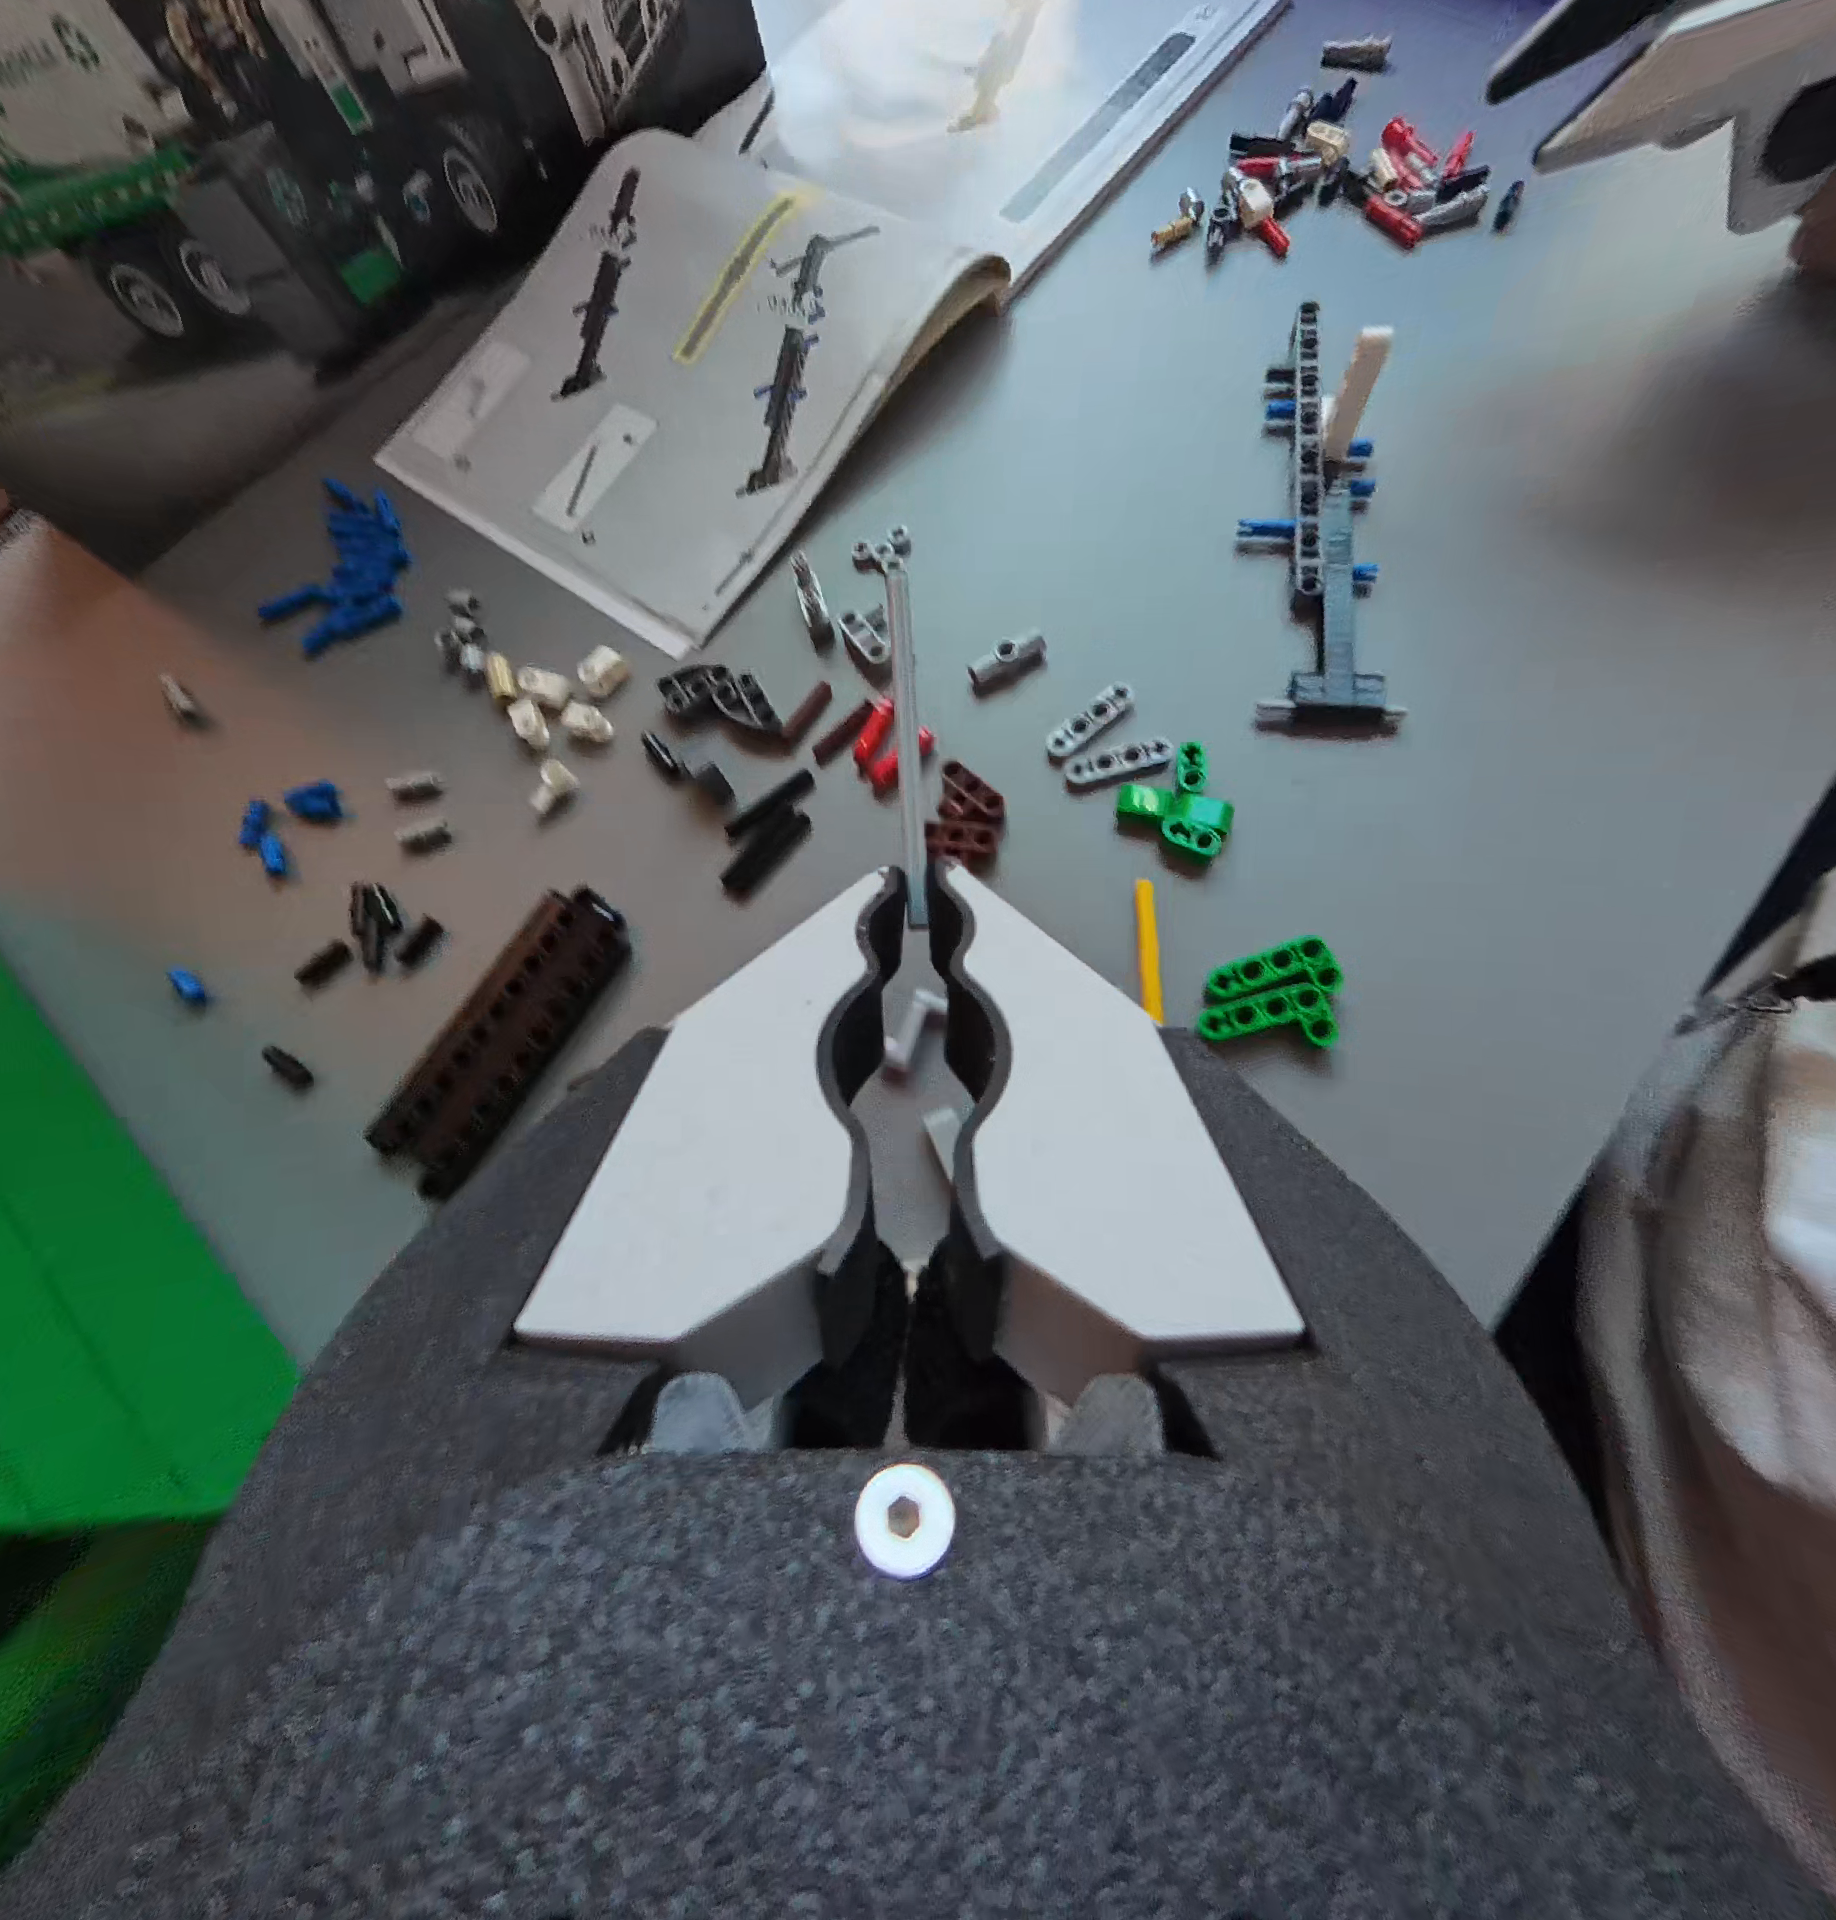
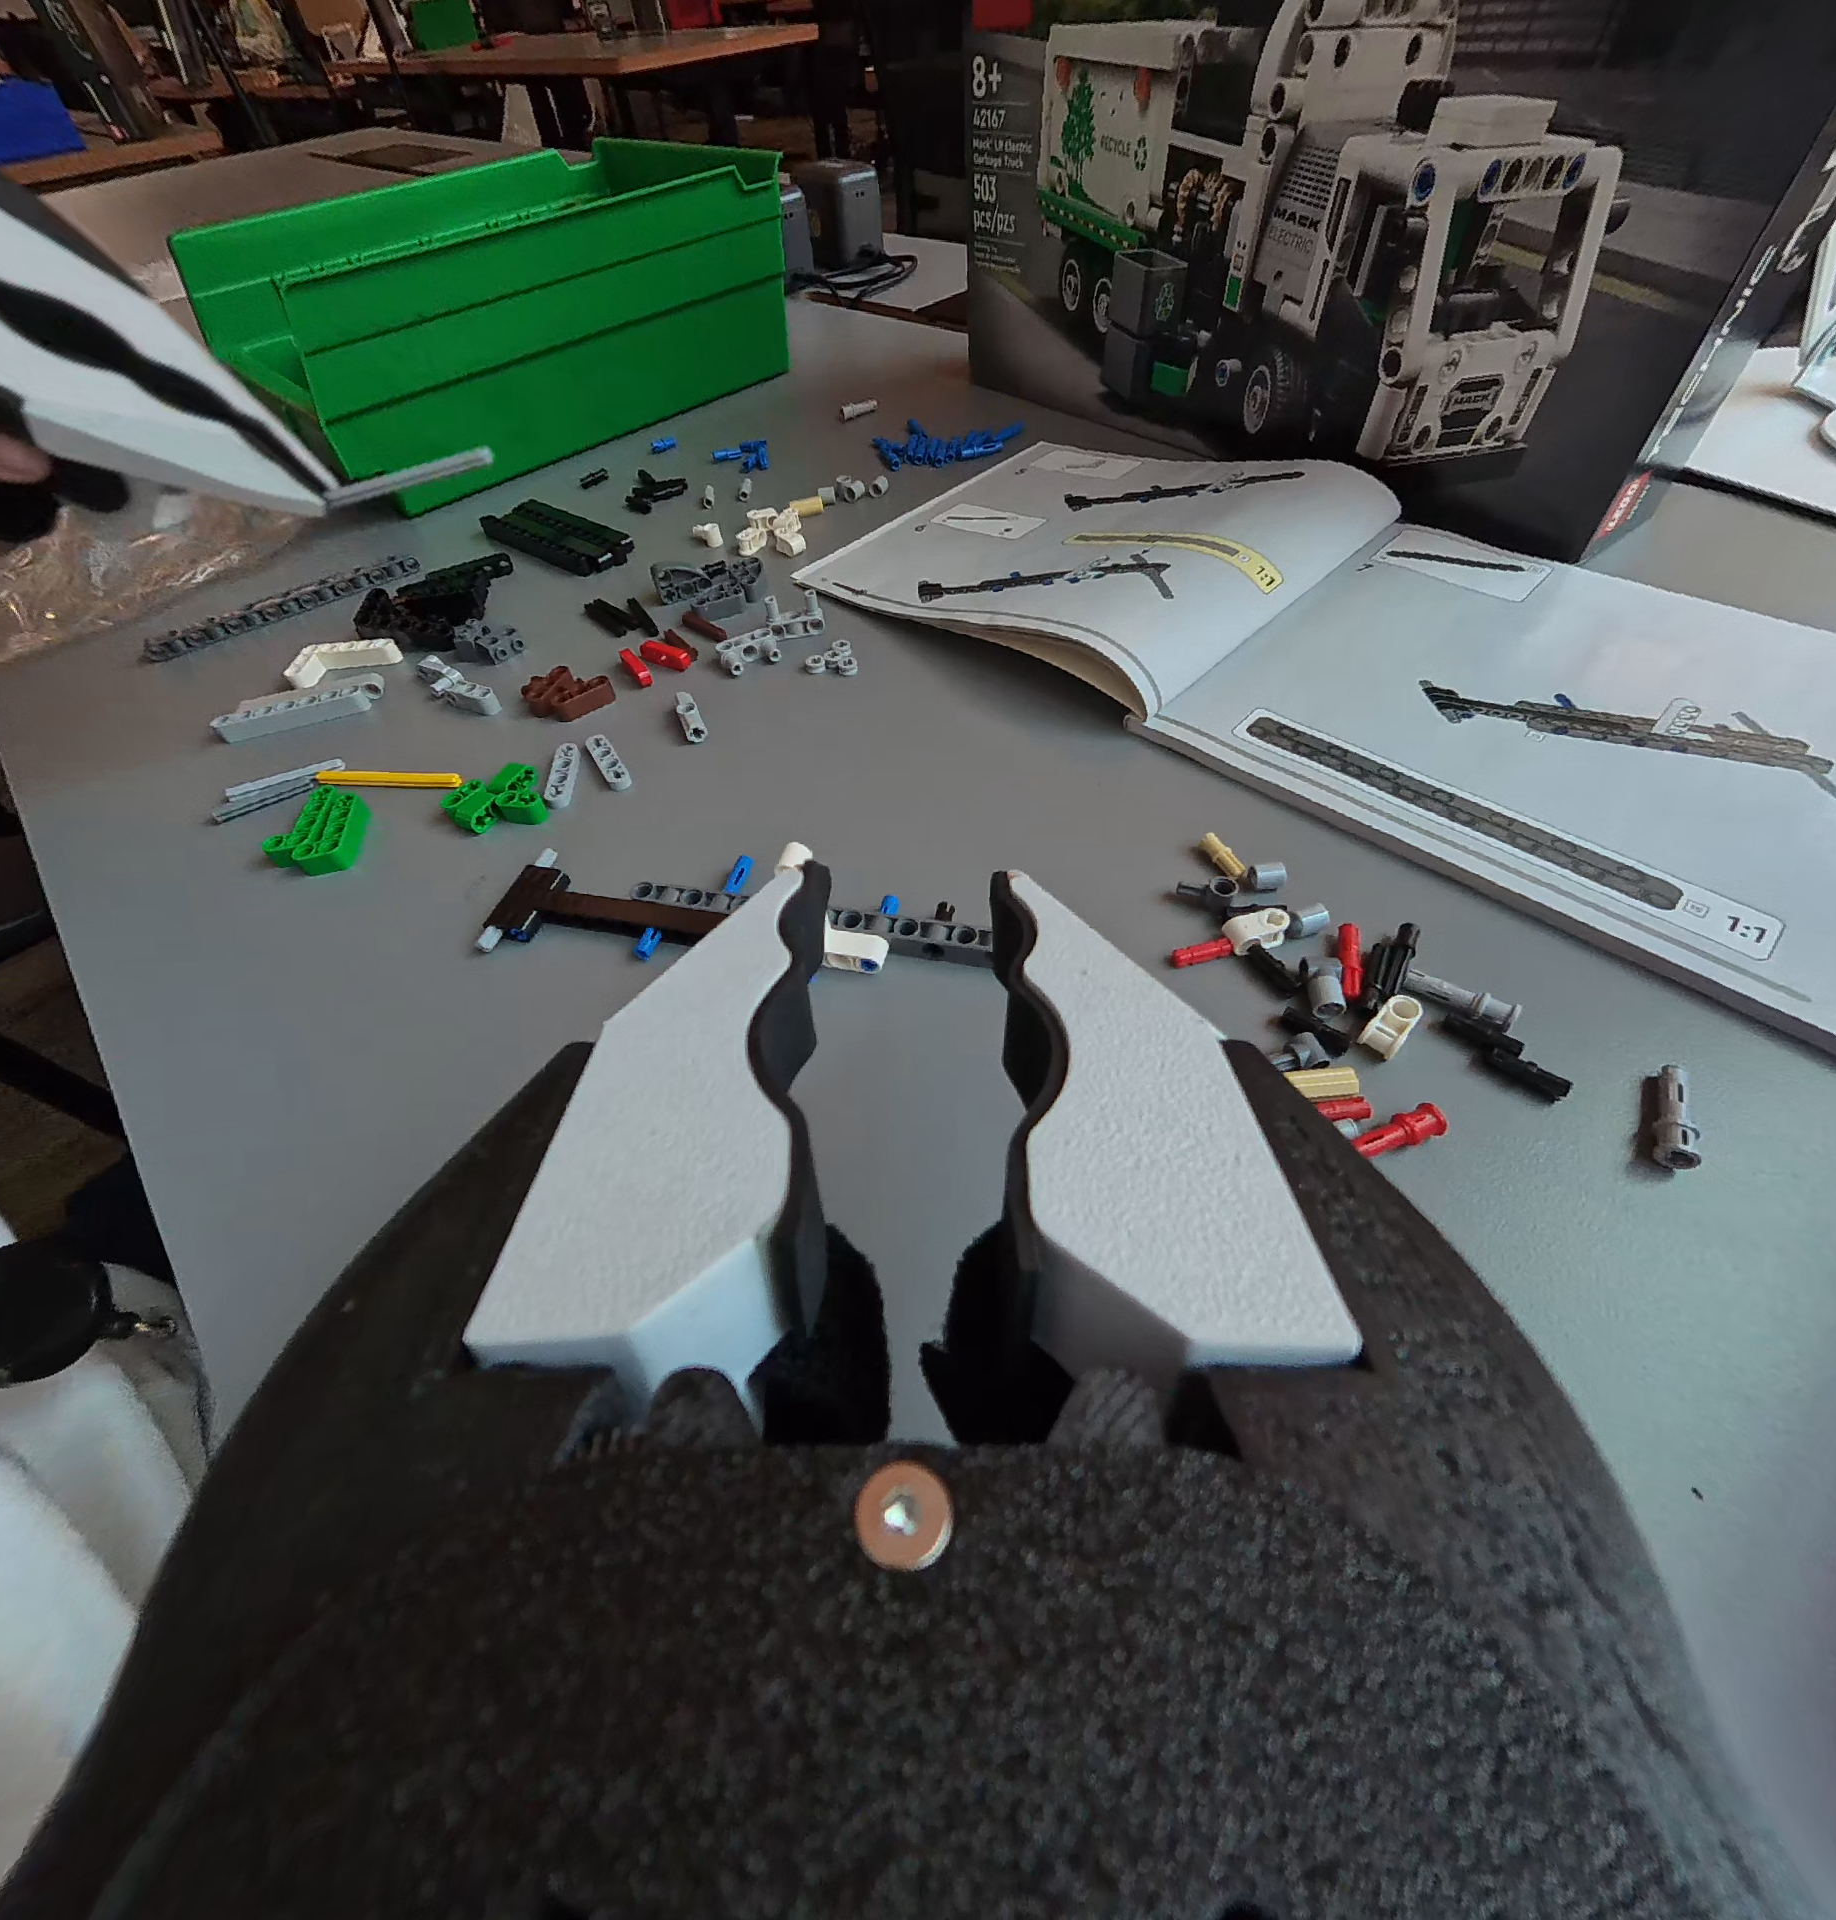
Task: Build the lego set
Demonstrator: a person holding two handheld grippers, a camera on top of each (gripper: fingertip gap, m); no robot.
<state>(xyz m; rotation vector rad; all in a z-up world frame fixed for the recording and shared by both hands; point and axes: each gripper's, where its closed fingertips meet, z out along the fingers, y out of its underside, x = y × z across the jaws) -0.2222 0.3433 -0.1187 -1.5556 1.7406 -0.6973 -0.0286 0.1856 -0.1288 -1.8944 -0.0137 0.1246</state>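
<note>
Pinching the long grey axle (image 1: 906, 727) only at its end, our left gripper (image 1: 916, 902) risks letting it pivot or slip above the loose parts (image 1: 540, 707), while our right gripper (image 2: 906, 883) hangs spread and empty over the beam assembly (image 2: 685, 914) on the table (image 2: 997, 769)

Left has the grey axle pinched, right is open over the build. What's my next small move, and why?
Probably bring the left gripper and its grey axle over to the beam assembly, since the open right gripper hovers there, ready to steady it.

Left gripper (image 1: 916, 902) clamped, right gripper (image 2: 906, 883) agape
</note>
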